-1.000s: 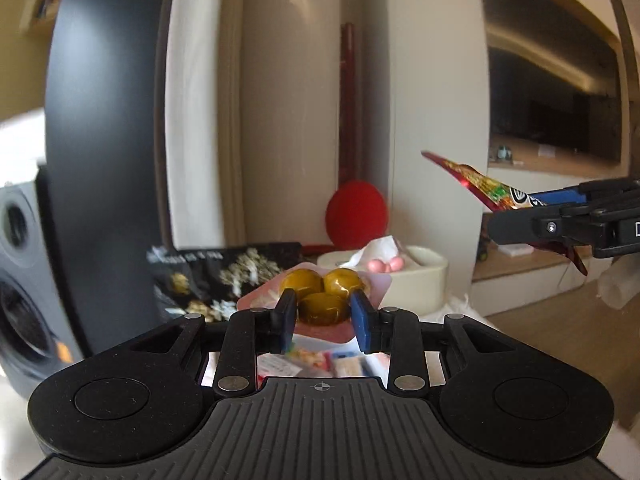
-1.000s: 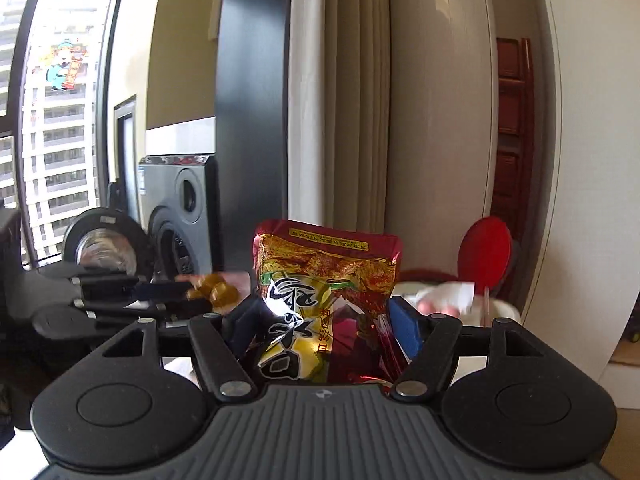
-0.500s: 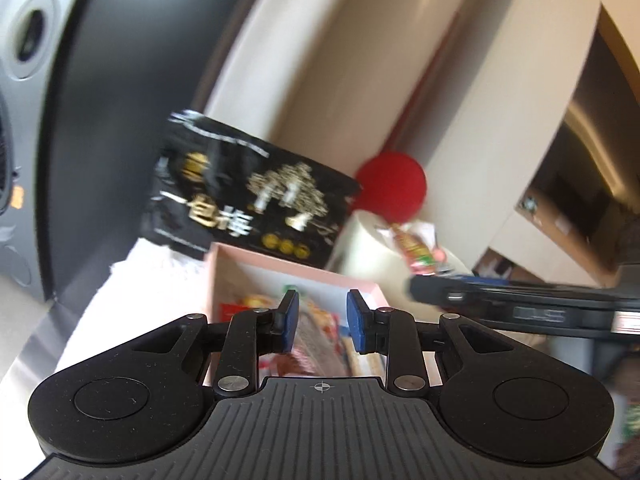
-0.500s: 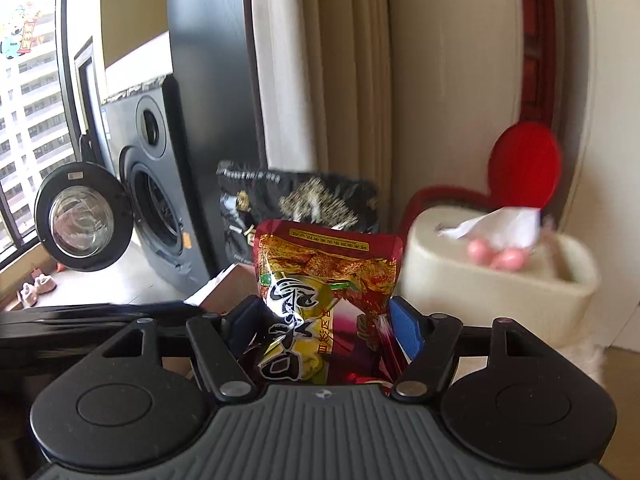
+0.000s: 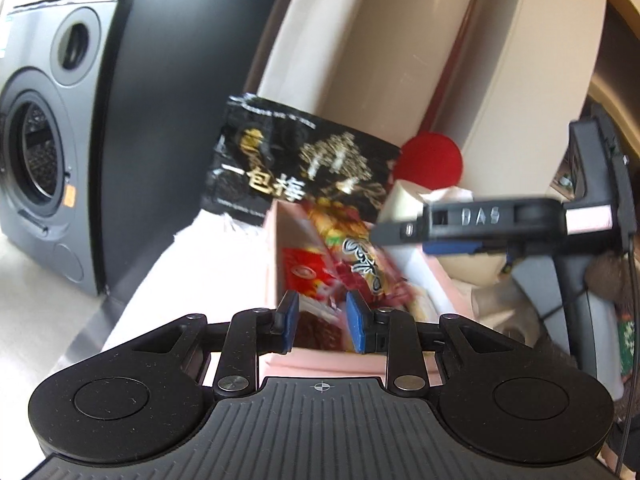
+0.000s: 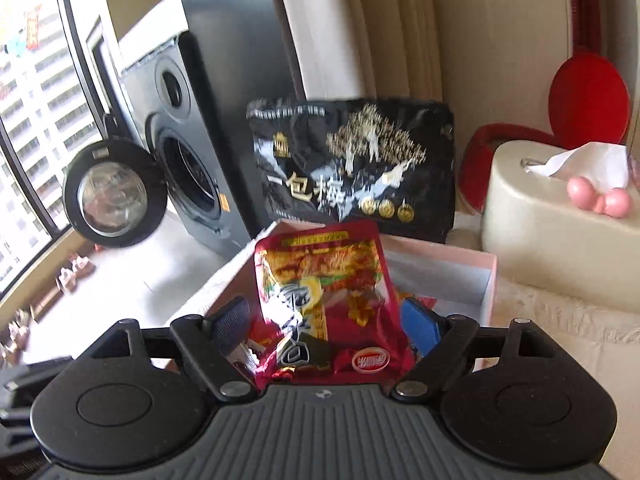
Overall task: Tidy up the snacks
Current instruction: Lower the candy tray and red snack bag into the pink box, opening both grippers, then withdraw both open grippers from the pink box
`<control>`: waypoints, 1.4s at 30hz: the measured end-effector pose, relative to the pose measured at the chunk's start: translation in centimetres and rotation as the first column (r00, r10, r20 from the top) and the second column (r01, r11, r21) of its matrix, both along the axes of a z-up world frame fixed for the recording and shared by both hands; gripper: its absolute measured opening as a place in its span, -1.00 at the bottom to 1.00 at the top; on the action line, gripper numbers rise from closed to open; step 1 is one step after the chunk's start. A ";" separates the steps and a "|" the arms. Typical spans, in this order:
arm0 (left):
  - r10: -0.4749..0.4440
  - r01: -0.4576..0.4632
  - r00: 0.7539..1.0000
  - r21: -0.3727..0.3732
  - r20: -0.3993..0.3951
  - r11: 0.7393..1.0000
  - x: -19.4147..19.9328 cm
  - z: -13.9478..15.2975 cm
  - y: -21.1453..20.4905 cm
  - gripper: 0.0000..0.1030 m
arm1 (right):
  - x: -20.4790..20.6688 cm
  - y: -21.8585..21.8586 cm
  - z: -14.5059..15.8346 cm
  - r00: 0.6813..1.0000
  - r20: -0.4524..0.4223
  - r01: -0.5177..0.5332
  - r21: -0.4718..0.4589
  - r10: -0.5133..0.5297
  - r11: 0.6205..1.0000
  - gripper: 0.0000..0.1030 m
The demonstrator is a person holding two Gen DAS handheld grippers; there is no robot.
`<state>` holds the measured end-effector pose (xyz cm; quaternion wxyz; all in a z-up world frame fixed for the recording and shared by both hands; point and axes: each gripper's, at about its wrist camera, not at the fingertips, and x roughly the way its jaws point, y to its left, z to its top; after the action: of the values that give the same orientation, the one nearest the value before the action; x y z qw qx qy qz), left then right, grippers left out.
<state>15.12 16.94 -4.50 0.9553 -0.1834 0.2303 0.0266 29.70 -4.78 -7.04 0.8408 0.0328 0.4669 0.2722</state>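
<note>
A pink box (image 5: 272,256) (image 6: 490,280) holds several snack packets. My left gripper (image 5: 322,322) is open and empty just above the box's near edge. My right gripper (image 6: 326,326) is open over the box, and a red and gold snack packet (image 6: 320,280) stands loose between its fingers; the packet also shows in the left wrist view (image 5: 360,256) under the right gripper (image 5: 404,232). A large black snack bag (image 5: 300,172) (image 6: 352,172) stands upright behind the box.
A cream tissue box (image 6: 552,232) sits right of the pink box, with a red round object (image 6: 588,96) behind it. A grey washing machine (image 5: 36,160) (image 6: 176,152) with its door open stands at the left. Curtains (image 6: 360,28) hang behind.
My left gripper let go of the golden sweets packet and dropped to the box. My right gripper came down over the box and its fingers spread apart, freeing the red packet.
</note>
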 end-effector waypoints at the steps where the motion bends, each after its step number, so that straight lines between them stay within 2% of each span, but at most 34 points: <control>1: -0.005 0.005 1.000 -0.001 -0.001 1.000 -0.1 0.0 -0.2 -0.42 | -0.2 -0.2 0.4 1.000 0.022 0.009 0.003 -0.009 1.000 0.63; 5: -0.017 0.017 1.000 0.005 -0.008 1.000 0.0 0.4 -1.0 -0.42 | -0.1 0.3 1.4 0.988 0.142 0.062 0.006 -0.062 0.998 0.55; 6: -0.018 0.018 1.000 0.009 -0.009 1.000 0.1 0.5 -1.1 -0.42 | 0.4 1.0 1.2 0.988 0.146 0.054 0.002 -0.054 0.999 0.38; 7: -0.016 0.017 1.000 0.014 -0.009 1.000 0.1 0.6 -1.2 -0.42 | 1.1 1.8 0.6 0.990 0.135 0.034 -0.007 -0.033 0.999 0.18; 9: -0.009 0.009 1.000 0.020 -0.003 1.000 0.1 0.7 -1.0 -0.42 | 2.5 3.2 -0.9 0.997 0.082 0.008 -0.027 -0.005 1.000 0.04; 12: 0.012 -0.012 1.000 0.020 -0.003 1.000 -0.4 0.6 -0.3 -0.42 | 3.4 3.5 -3.6 0.999 -0.046 -0.002 -0.042 0.001 0.999 0.02; 13: 0.019 -0.019 1.000 0.019 -0.010 1.000 -0.6 0.4 0.0 -0.42 | 3.2 3.2 -4.1 0.998 -0.057 -0.001 -0.050 -0.002 0.999 0.02; 16: 0.057 -0.057 0.998 0.015 -0.030 0.998 -0.5 -0.3 0.2 -0.42 | 2.3 1.7 -4.6 1.000 -0.019 0.019 -0.107 -0.021 0.994 0.02; 18: 0.075 -0.075 0.997 0.007 -0.025 0.997 -0.5 -0.5 0.0 -0.42 | 2.0 0.1 -4.3 0.999 -0.024 0.033 -0.044 -0.034 0.999 0.02; 20: 0.071 -0.071 0.997 0.014 -0.008 0.997 -0.9 -0.3 -0.5 -0.42 | 1.5 -1.5 -3.5 0.998 -0.036 0.059 0.022 -0.058 0.998 0.03; 23: 0.059 -0.060 0.998 0.060 0.023 0.996 -2.2 0.3 -1.5 -0.42 | -0.7 -3.8 -1.1 0.996 0.007 0.091 0.087 -0.092 0.992 0.22; 27: 0.044 -0.049 0.998 0.132 0.045 0.990 -4.5 0.8 -3.7 -0.42 | -6.1 -6.1 2.2 0.974 0.158 0.158 0.025 -0.160 0.987 0.56; 29: 0.046 -0.050 0.998 0.152 0.033 0.987 -5.6 0.9 -5.0 -0.42 | -9.3 -7.1 3.4 0.954 0.240 0.190 -0.011 -0.182 0.982 0.61; 31: 0.035 -0.038 0.999 0.171 0.020 0.984 -6.9 0.9 -6.3 -0.46 | -12.4 -8.3 4.2 0.938 0.279 0.219 -0.012 -0.207 0.976 0.71; 33: 0.023 -0.021 1.000 0.190 -0.006 0.982 -8.1 1.0 -7.6 -0.61 | -15.0 -9.5 4.6 0.937 0.268 0.238 -0.015 -0.225 0.971 0.72; 35: 0.014 -0.007 0.999 0.190 -0.032 0.982 -9.4 1.2 -9.0 -0.63 | -17.2 -10.3 4.5 0.952 0.203 0.237 -0.020 -0.228 0.971 0.72; 38: 0.011 -0.002 0.999 0.232 -0.037 0.973 -11.4 1.2 -11.2 -0.62 | -20.6 -11.2 3.9 0.955 0.123 0.270 0.016 -0.269 0.963 0.72; 40: 0.005 0.006 0.999 0.274 -0.040 0.962 -12.4 1.3 -12.7 -0.62 | -22.7 -11.0 3.7 0.959 0.114 0.261 0.013 -0.261 0.965 0.72; 42: -0.014 0.023 0.999 0.288 -0.031 0.957 -13.2 1.5 -13.6 -0.62 | -24.6 -10.4 3.9 0.960 0.142 0.244 -0.012 -0.239 0.970 0.72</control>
<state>1.89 3.29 -3.00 0.9686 -0.0399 0.2395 0.0535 5.14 -15.22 -3.11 0.8987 0.0578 0.4033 0.1622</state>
